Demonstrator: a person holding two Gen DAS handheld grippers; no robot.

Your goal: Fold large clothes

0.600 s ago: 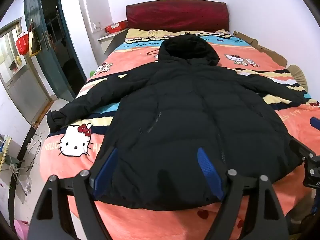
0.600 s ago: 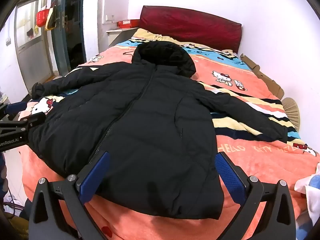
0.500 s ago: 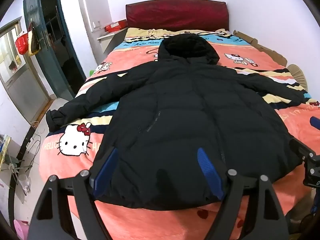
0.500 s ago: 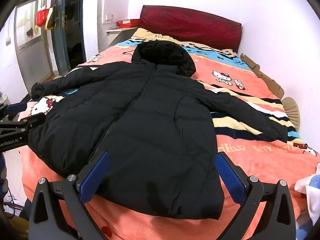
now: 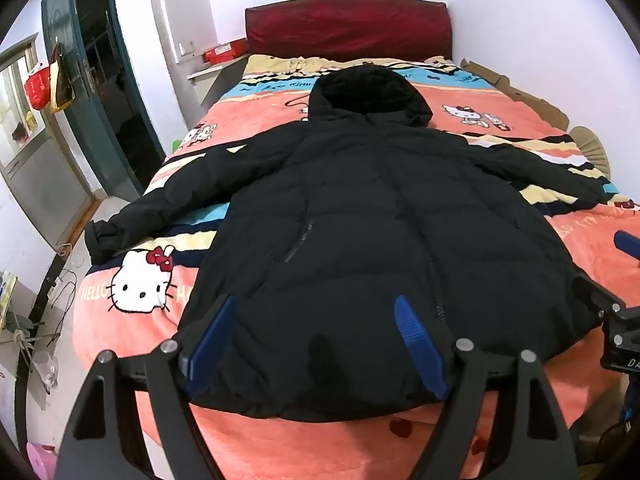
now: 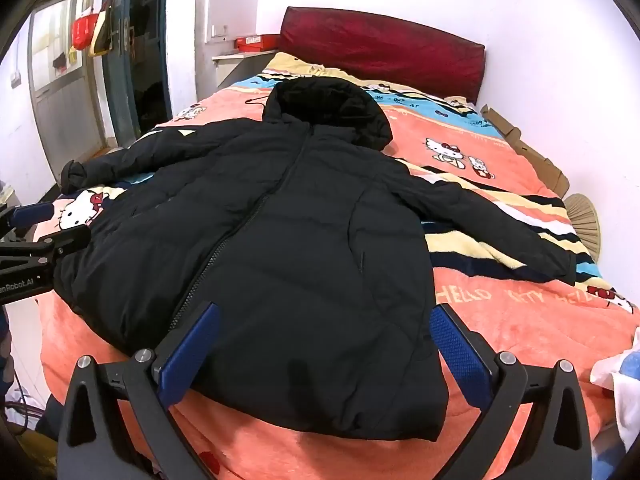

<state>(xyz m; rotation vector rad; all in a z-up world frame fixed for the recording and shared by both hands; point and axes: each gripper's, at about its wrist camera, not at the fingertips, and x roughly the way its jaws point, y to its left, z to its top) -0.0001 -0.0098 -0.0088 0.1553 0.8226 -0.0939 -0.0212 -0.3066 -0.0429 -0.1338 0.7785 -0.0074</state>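
A black hooded puffer jacket (image 5: 372, 236) (image 6: 280, 240) lies spread flat on the bed, front up and zipped, hood toward the headboard, both sleeves stretched out sideways. My left gripper (image 5: 316, 320) hovers open above the jacket's hem on its left half, blue pads wide apart with nothing between them. Over the hem's right half my right gripper (image 6: 324, 332) is open too, clear of the fabric. The right gripper (image 5: 616, 308) shows at the right edge of the left wrist view, and the left gripper (image 6: 36, 220) at the left edge of the right wrist view.
The bed carries an orange cartoon-cat blanket (image 5: 132, 280) (image 6: 520, 320) and a dark red headboard (image 5: 348, 24). A door (image 5: 92, 92) with hanging bags stands left. Cardboard (image 6: 532, 152) lines the wall side. Pale cloth (image 6: 616, 380) lies at the near right corner. Cables and clutter (image 5: 36, 320) cover the floor at left.
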